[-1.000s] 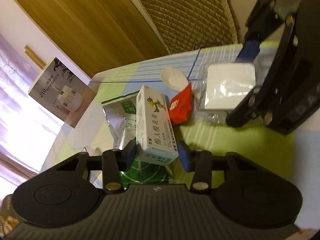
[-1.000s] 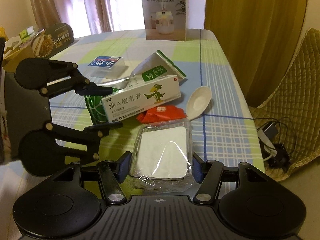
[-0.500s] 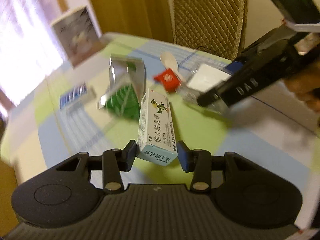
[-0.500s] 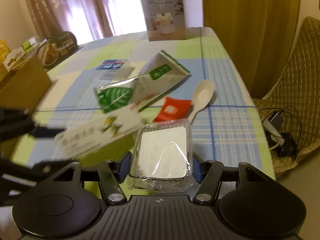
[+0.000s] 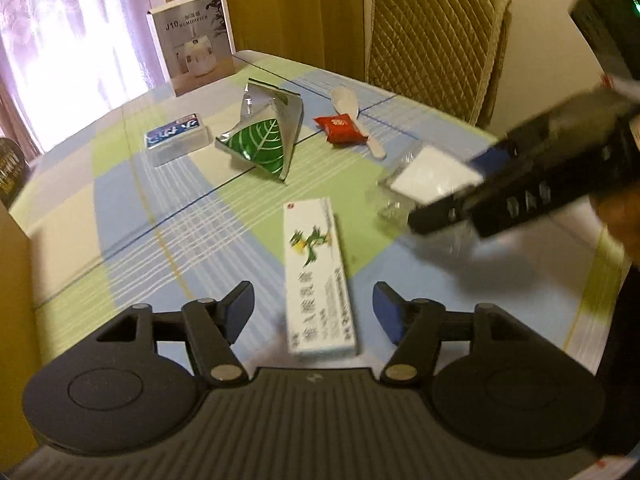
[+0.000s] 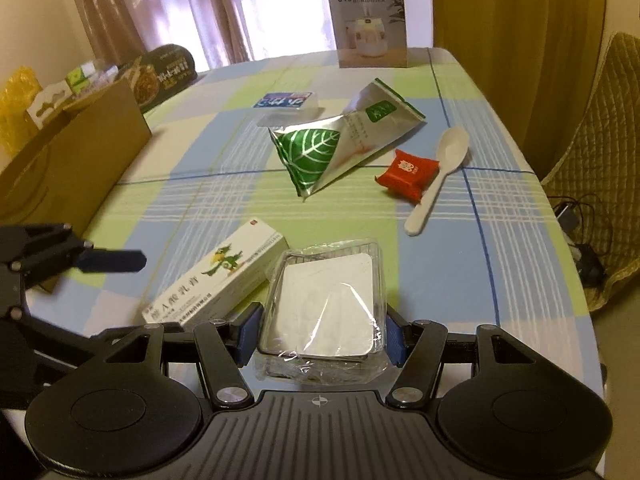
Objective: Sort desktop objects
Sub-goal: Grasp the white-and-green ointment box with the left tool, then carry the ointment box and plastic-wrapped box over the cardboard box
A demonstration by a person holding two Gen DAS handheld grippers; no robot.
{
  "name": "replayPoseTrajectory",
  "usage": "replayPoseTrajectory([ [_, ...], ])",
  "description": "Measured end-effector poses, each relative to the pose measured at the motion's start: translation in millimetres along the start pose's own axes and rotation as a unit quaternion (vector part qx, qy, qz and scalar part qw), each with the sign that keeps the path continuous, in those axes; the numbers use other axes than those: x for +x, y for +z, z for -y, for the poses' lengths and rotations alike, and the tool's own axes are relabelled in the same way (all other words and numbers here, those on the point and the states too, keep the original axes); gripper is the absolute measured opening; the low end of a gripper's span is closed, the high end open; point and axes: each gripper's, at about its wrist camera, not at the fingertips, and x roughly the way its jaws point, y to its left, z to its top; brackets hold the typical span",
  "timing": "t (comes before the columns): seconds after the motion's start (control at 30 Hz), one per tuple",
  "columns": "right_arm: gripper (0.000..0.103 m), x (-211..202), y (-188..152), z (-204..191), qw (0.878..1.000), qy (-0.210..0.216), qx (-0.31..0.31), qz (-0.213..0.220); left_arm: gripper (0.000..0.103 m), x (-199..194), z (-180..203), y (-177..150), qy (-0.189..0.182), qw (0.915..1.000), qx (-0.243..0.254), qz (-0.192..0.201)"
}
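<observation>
Blue, green and white checked cloth covers the table [image 6: 500, 216]. Left gripper [image 5: 313, 311] spread wide, both pads clear of the white ointment box [image 5: 318, 276], which lies flat on the cloth between the fingers, near the front edge. Right gripper [image 6: 322, 338] clamped on a clear plastic tray [image 6: 324, 312] with a white sheet inside; both blue pads press its sides. In the right wrist view the ointment box [image 6: 218, 276] sits just beside the tray, to its left. Farther back: a silver and green foil pouch [image 6: 340, 144] lying on its side, a red sachet [image 6: 408, 170] touching a white plastic spoon [image 6: 438, 176], and a blue-labelled packet [image 6: 285, 102]. A humidifier carton [image 6: 370, 20] stands upright at the far edge. Cardboard box [image 6: 68, 156] at the table's left side. Quilted chair [image 5: 432, 40] beyond the table.
</observation>
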Motion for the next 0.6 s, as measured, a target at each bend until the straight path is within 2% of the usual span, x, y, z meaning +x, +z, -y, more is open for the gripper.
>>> replayPoseTrajectory([
  [0.17, 0.058, 4.4, -1.8, 6.1, 1.000, -0.015, 0.004, -0.002, 0.062, 24.3, -2.0, 16.5, -0.001, 0.9998, -0.015, -0.011],
  [0.3, 0.058, 5.5, -2.2, 11.5, 1.000, -0.014, 0.010, -0.003, 0.057, 39.0, -2.3, 17.5, -0.008, 0.9993, -0.019, -0.032],
  [0.33, 0.058, 5.8, -1.9, 12.7, 1.000, -0.014, 0.011, -0.003, 0.047, 41.0, -1.7, 16.3, -0.010, 0.9991, -0.018, -0.036],
  [0.4, 0.058, 5.8, -0.6, 15.1, 1.000, -0.013, 0.015, -0.002, 0.034, 46.0, -0.3, 13.6, -0.005, 0.9986, -0.020, -0.048],
  [0.6, 0.058, -1.0, 1.3, 13.9, 1.000, -0.011, 0.014, 0.009, 0.033, 35.5, 1.0, 10.0, 0.004, 0.9986, -0.031, -0.043],
])
